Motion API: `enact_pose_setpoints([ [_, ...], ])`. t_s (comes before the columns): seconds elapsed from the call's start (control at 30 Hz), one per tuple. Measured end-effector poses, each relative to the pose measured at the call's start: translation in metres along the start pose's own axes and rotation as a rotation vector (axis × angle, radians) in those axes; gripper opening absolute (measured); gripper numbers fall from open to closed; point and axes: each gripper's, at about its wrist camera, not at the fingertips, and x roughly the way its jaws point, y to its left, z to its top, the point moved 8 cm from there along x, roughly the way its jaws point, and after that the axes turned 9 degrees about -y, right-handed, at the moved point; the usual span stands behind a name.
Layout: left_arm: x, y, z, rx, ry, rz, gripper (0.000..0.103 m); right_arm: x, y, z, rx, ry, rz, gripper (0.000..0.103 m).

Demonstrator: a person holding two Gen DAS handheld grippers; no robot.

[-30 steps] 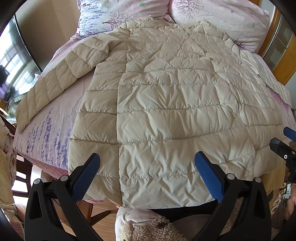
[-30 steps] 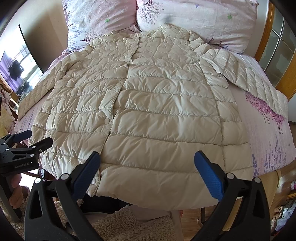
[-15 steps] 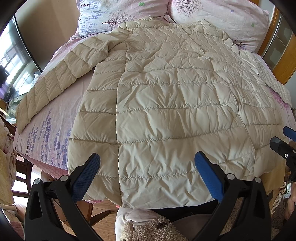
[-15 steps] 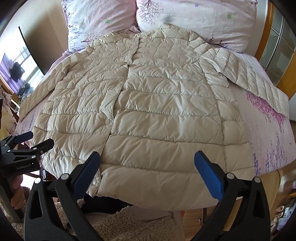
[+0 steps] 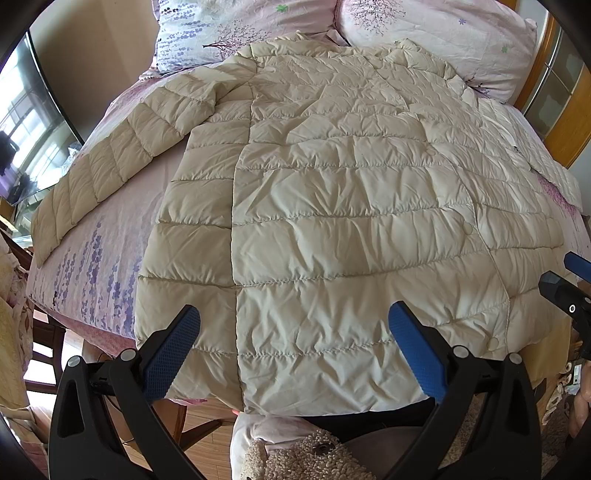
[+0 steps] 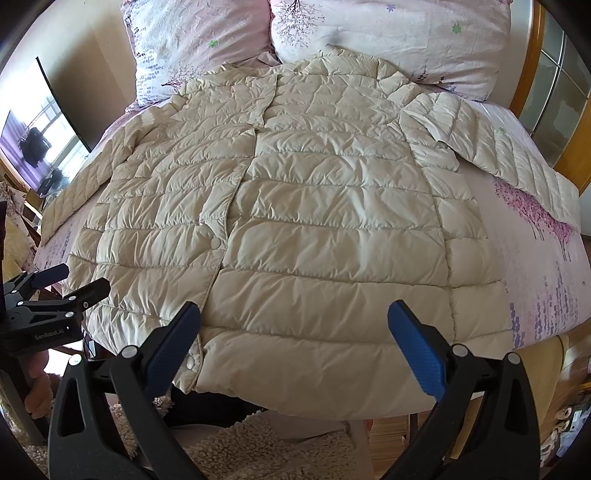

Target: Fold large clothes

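Observation:
A long cream quilted down coat (image 5: 332, 206) lies flat, front up, on the bed, collar toward the pillows, hem hanging over the near edge; it also shows in the right wrist view (image 6: 314, 221). One sleeve (image 5: 110, 162) is spread out to the left, the other sleeve (image 6: 491, 147) to the right. My left gripper (image 5: 295, 347) is open and empty, just above the hem's left part. My right gripper (image 6: 295, 343) is open and empty, above the hem's right part. Each gripper shows at the edge of the other's view, the right gripper (image 5: 565, 280) and the left gripper (image 6: 70, 280).
The bed (image 6: 535, 258) has a pink floral sheet. Two floral pillows (image 6: 369, 33) lie at the head. A dark television (image 6: 62, 122) stands at the left, a wooden door frame (image 6: 532, 62) at the right. A fluffy rug (image 6: 266, 443) lies below the bed's edge.
Both grippers have drifted very slightly; the coat lies as before.

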Motion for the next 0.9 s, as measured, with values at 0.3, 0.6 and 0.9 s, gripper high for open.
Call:
enact_pose_setpoints([
  [0.3, -0.0001, -0.0002, 0.0001, 0.0, 0.001, -0.002, 0.102, 0.0007, -0.0005, 0.0002, 0.011, 0.003, 0.007, 0.101],
  [0.6, 0.0005, -0.001, -0.0003, -0.001, 0.002, -0.004, 0.102, 0.0026, -0.004, 0.001, 0.037, 0.002, 0.026, 0.101],
  [0.9, 0.0097, -0.0012, 0.0023, -0.013, 0.004, -0.011, 0.102, 0.007, -0.009, 0.008, 0.076, -0.017, 0.047, 0.101],
])
